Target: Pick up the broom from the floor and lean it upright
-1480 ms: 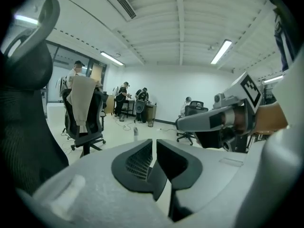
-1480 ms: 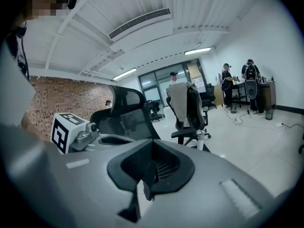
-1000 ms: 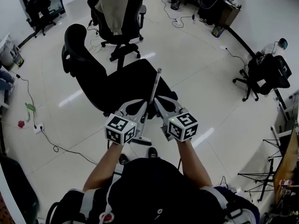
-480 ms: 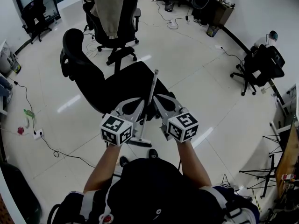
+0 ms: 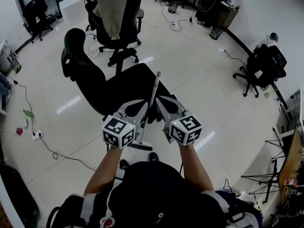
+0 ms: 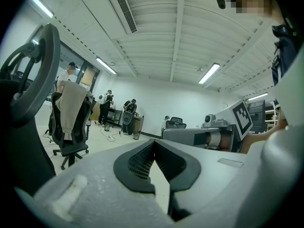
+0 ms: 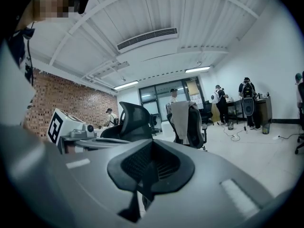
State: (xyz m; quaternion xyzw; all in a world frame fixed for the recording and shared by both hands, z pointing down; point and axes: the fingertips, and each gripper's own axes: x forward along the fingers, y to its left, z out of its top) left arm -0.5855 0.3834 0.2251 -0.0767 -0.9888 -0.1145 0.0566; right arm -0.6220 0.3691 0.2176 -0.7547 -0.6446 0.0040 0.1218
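At the front edge of the black chair's (image 5: 95, 84) seat, the broom (image 5: 154, 89) stands close to upright. Its head is on the floor (image 5: 204, 89), on the side of the chair nearest the person's feet. Its pole rises across the seat, with the top end above the dark cushion.

- Long axis: from the head on the floor, steeply up and a little in toward the chair. It is not lying flat.
- Left tongs (image 6: 154, 144): closed, pads meeting at the tip, nothing between them in the left gripper view.
- Right tongs (image 7: 152, 142): also look closed, pads together, no pole showing between them in the right gripper view.
- Both point nearly level toward the chair, one on each side of the pole, which runs up between them in the head view. Neither hand is clearly nearer; the spacing looks even.
- I cannot tell whether the outer sides of the tongs press on the pole or only flank it. I also cannot tell whether the pole already rests on the seat edge.

Judgement: the lift looks done and the lean is the step in hand. The coming move turns on the pole tipping toward the chair, not sideways out of the gap between the tongs. A slide of the head along the smooth floor is the likely risk.
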